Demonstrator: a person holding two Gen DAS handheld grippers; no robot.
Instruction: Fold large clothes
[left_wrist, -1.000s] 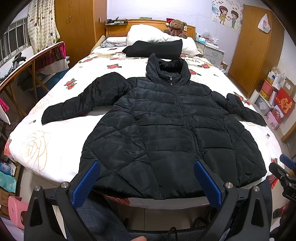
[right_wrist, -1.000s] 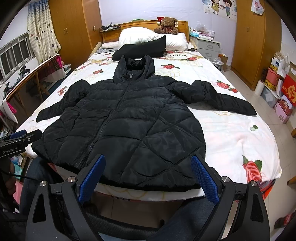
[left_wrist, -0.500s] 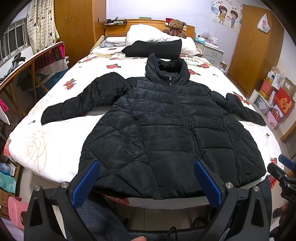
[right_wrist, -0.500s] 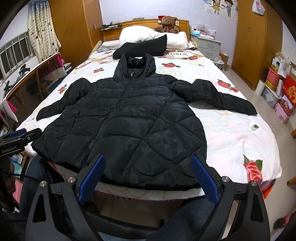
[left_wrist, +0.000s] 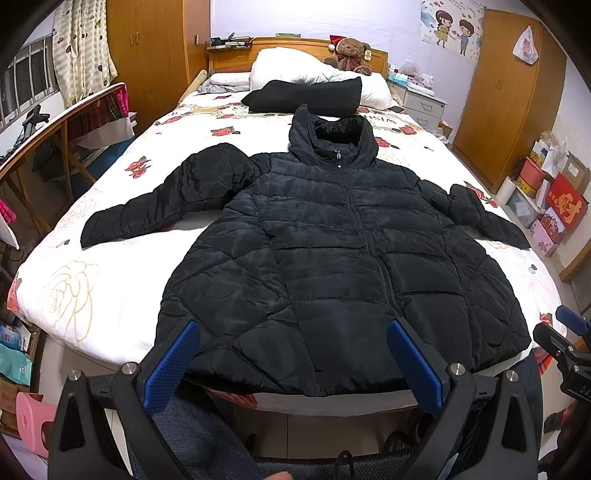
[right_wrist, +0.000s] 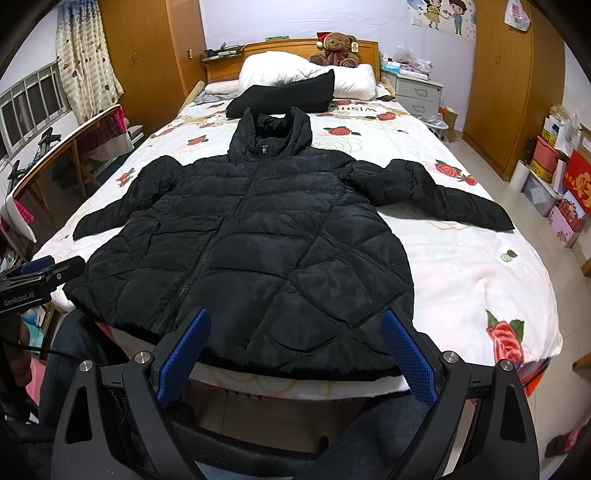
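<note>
A black hooded puffer jacket lies flat and zipped on the bed, front up, hood toward the headboard, both sleeves spread outward. It also shows in the right wrist view. Its hem hangs at the bed's near edge. My left gripper is open and empty, held just short of the hem, left of centre. My right gripper is open and empty, just short of the hem's right part. Each gripper's tip shows at the edge of the other's view.
The bed has a white rose-print cover. A folded black garment, white pillows and a teddy bear lie near the headboard. A wooden desk stands left; boxes and a wardrobe stand right.
Both grippers have barely shifted; the jacket has not moved.
</note>
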